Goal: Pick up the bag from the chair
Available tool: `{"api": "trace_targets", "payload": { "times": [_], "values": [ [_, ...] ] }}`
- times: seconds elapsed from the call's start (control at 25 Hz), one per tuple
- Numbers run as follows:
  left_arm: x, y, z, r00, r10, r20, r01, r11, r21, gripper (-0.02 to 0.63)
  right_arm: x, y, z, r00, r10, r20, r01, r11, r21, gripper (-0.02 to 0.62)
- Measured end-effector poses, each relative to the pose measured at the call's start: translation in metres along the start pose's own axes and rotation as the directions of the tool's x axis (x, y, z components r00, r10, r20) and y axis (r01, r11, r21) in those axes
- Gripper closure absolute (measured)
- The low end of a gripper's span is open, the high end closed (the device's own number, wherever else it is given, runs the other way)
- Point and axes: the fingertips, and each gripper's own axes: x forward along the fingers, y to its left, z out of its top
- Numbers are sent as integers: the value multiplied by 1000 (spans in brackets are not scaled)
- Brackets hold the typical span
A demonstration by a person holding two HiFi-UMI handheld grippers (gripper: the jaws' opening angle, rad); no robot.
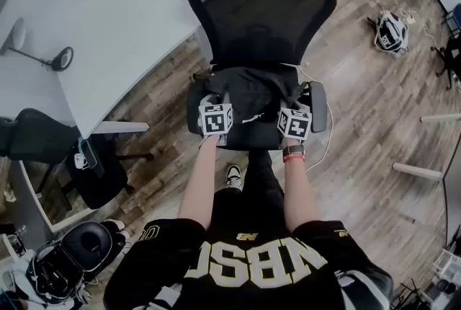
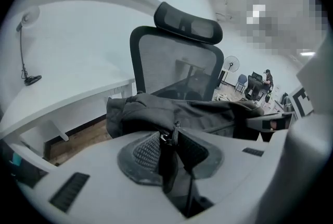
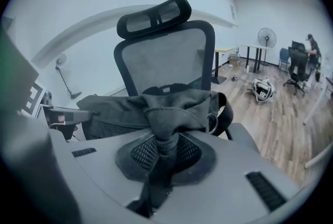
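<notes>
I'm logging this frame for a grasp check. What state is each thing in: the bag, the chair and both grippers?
bag: pinched at both ends, slung between the two grippers in front of the backrest.
left gripper: shut on a fold of the bag.
right gripper: shut on a bunched fold of the bag.
chair: upright, backrest facing the person.

Both arms outstretched, left hand-held gripper point(image 2: 169, 137) and right hand-held gripper point(image 3: 165, 146) tight on bag point(image 1: 252, 89).

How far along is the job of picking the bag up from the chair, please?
Done: left gripper and right gripper each shut on a fold of the dark bag. In hand: it hangs between them before the office chair. Left: carrying it clear of the chair.
</notes>
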Motion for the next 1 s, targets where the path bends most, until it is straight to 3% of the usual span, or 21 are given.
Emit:
{"api": "trace_targets", "payload": {
  "times": [0.28, 0.56, 1.0],
  "values": [
    [-58, -15, 42, 992, -14, 122, 10, 1000, 28, 515, -59, 19, 37, 992, 9, 129, -5, 999, -32, 549],
    [-111, -24, 90, 970, -13, 243, -1, 998, 58, 515, -112, 46, 85, 964, 35, 263, -14, 997, -80, 549],
    [-210, -51, 190, 875, -62, 480, -2, 991, 132, 515, -211, 78, 177, 879, 84, 470, -24, 991, -132, 548]
  ]
}}
